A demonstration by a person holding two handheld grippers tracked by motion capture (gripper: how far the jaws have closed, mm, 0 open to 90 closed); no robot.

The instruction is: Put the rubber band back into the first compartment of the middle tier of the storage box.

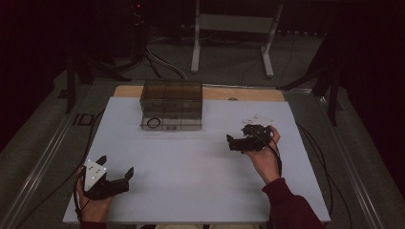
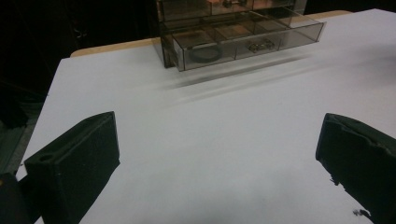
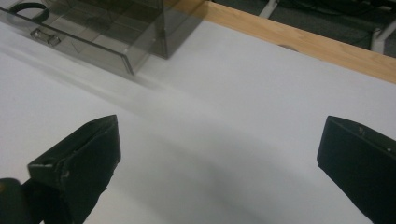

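A smoky see-through drawer cabinet [image 1: 172,98] stands at the back of the white table top [image 1: 191,162]. Its bottom drawer [image 1: 169,125] is pulled out, and a black ring [image 1: 153,123] lies in the drawer's left end. The left gripper [image 1: 116,165] rests at the front left corner, open and empty, pointing towards the cabinet [image 2: 233,23] and the ring [image 2: 204,53]. My right gripper [image 1: 237,135] is held above the table's right middle with its jaws pointing left. It is open with nothing between the jaws [image 3: 219,121]. The open drawer [image 3: 70,44] lies far up and left of it.
A bare wooden strip [image 1: 248,94] runs along the table's far edge. Beyond it on the floor stand a white metal frame [image 1: 234,28] and loose cables [image 1: 160,59]. A metal rail [image 1: 43,157] borders the table's left side. A dark red sleeve [image 1: 291,205] enters at the bottom right.
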